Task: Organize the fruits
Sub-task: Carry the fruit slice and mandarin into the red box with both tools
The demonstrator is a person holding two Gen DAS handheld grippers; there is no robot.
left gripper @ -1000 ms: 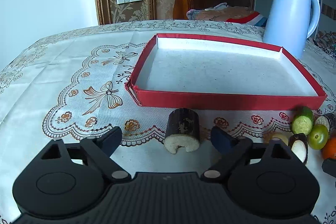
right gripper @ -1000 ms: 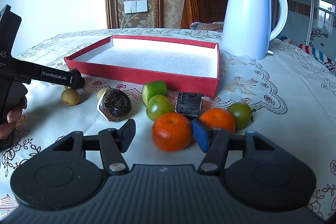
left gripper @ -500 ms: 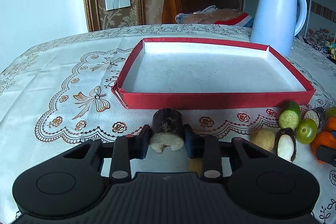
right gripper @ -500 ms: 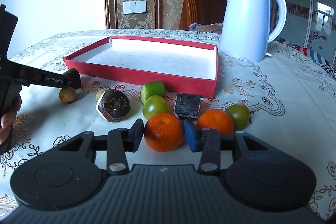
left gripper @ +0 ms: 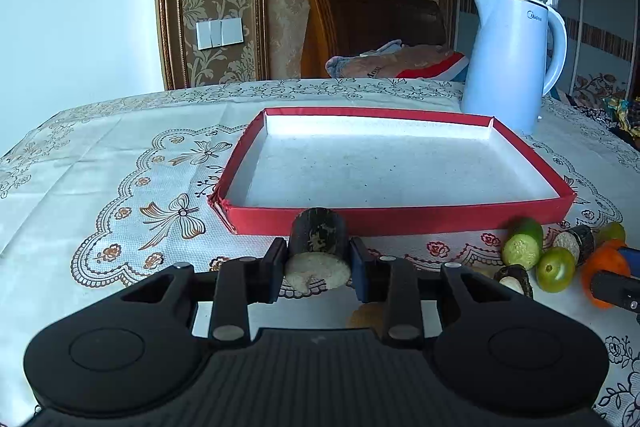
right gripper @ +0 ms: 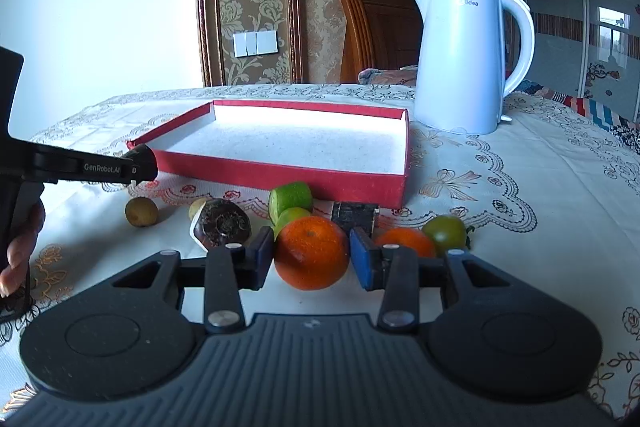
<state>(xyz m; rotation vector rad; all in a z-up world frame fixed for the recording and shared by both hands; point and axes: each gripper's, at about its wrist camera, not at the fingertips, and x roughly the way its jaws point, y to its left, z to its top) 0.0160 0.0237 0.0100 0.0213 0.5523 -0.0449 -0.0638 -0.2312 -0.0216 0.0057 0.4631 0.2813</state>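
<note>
My left gripper (left gripper: pixel 318 269) has just squeezed its jaws onto the dark stubby fruit piece (left gripper: pixel 318 247), right before the red tray (left gripper: pixel 400 221). It feels stiff. My right gripper (right gripper: pixel 312 259) has just closed on the round orange (right gripper: pixel 311 251); it could roll, so I hold its middle.

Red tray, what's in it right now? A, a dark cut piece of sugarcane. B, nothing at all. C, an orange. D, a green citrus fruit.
B: the red tray shows only its bare pale floor in both views, while the orange and the dark cut piece sit in front of it, outside its near wall.
</note>
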